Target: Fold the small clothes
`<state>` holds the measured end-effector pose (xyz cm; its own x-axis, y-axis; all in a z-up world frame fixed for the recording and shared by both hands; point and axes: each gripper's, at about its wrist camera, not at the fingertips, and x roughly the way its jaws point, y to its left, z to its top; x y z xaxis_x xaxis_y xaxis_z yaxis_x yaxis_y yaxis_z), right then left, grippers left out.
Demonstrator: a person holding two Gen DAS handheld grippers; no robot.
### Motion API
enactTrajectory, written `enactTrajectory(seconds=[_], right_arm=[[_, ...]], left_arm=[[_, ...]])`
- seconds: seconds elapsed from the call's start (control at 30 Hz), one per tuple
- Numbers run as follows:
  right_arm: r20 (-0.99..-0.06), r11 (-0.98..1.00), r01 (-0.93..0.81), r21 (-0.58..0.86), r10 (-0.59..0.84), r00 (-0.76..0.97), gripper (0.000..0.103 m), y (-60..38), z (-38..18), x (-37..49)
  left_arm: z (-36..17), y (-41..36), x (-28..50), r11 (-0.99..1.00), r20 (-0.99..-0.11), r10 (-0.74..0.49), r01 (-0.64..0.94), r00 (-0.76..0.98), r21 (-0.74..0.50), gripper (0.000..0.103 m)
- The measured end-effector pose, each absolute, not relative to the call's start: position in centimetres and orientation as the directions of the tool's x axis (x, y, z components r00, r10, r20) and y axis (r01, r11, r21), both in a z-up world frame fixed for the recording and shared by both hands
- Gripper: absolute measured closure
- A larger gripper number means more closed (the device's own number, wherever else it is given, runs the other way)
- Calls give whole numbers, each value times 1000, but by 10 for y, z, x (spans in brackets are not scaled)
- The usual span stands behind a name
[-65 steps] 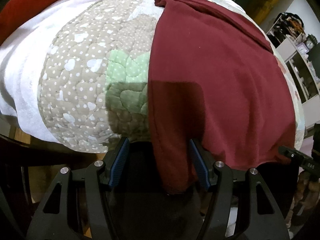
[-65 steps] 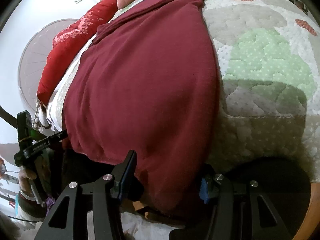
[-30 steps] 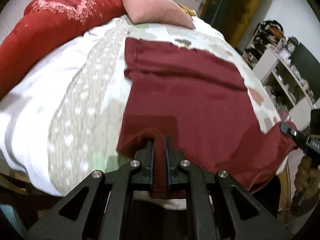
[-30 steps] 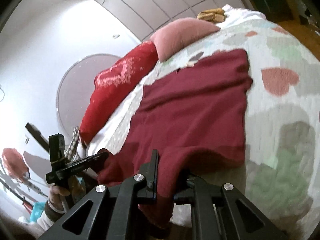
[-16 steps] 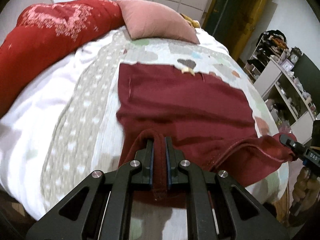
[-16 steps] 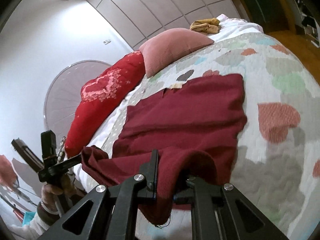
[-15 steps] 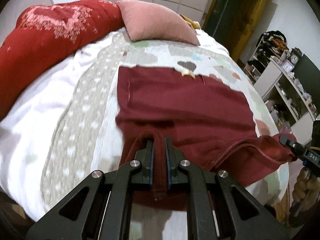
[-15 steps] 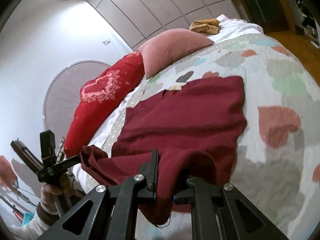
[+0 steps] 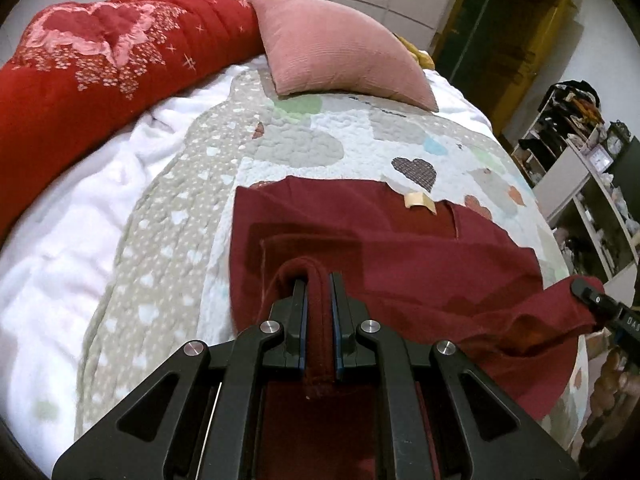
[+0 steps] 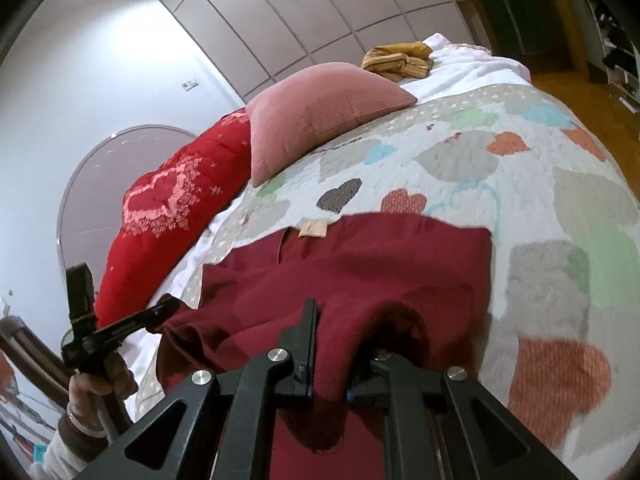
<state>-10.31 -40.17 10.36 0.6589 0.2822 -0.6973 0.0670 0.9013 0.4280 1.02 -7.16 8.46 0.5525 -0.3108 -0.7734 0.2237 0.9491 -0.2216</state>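
Your garment (image 9: 420,264) is matt maroon knit cloth with a fine, slightly fuzzy face and a small tan label (image 10: 313,229). The quilt (image 9: 168,240) under it is stitched, puckered patchwork cloth. The pink cushion (image 10: 320,108) looks ribbed, like corduroy. Your left gripper (image 9: 319,312) is matt black plastic with shiny metal screws; the right gripper (image 10: 332,364) looks the same.

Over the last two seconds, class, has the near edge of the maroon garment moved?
Yes. The maroon garment, pinched by the left gripper and right gripper, has had its near edge carried up the bed towards the pink pillow.
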Motion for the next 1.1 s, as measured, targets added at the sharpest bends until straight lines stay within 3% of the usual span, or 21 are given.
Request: enactTrajectory(seconds=[0.13, 0.3, 0.5, 0.53, 0.57, 0.63, 0.7, 0.73, 0.77, 0.83, 0.87, 0.97, 1.1], right_arm=[[-689, 868, 103, 486, 308, 656, 94, -416, 90, -73], [-694, 809, 197, 554, 318, 646, 94, -439, 62, -42], [-689, 787, 225, 575, 317, 652, 87, -458, 57, -34], [-689, 791, 216, 573, 323, 649, 77, -459, 61, -33], [-685, 790, 207, 578, 331, 649, 56, -461, 66, -32], [-672, 777, 212, 592, 331, 663, 41, -468, 74, -34], [-649, 746, 223, 627, 342, 680, 41, -478, 81, -35], [-639, 728, 231, 645, 348, 686, 41, -484, 84, -38], [-633, 721, 235, 652, 348, 692, 41, -487, 88, -41], [-640, 747, 218, 628, 337, 691, 41, -483, 95, -45], [-652, 773, 205, 601, 326, 685, 41, -477, 98, -46], [-699, 866, 166, 472, 252, 670, 44, -451, 104, -44], [-753, 931, 182, 317, 130, 645, 44, -431, 96, -26]], left_arm=[[76, -78, 33, 950, -781, -309, 217, 542, -225, 95], [72, -76, 61, 926, -771, -376, 187, 514, -327, 95], [81, -72, 81, 909, -759, -415, 195, 502, -368, 84], [82, -72, 83, 913, -764, -407, 196, 500, -358, 81], [82, -72, 84, 916, -769, -401, 197, 498, -350, 80], [78, -69, 88, 915, -774, -403, 186, 488, -359, 80], [76, -63, 92, 908, -775, -416, 168, 475, -385, 78], [75, -62, 93, 903, -773, -427, 166, 469, -397, 70], [77, -60, 93, 897, -766, -438, 167, 470, -410, 55], [84, -57, 90, 894, -737, -439, 171, 514, -414, 38], [89, -55, 88, 890, -717, -444, 175, 537, -420, 34], [96, -50, 89, 878, -696, -461, 171, 551, -446, 33], [89, -56, 90, 900, -731, -431, 186, 529, -395, 33]])
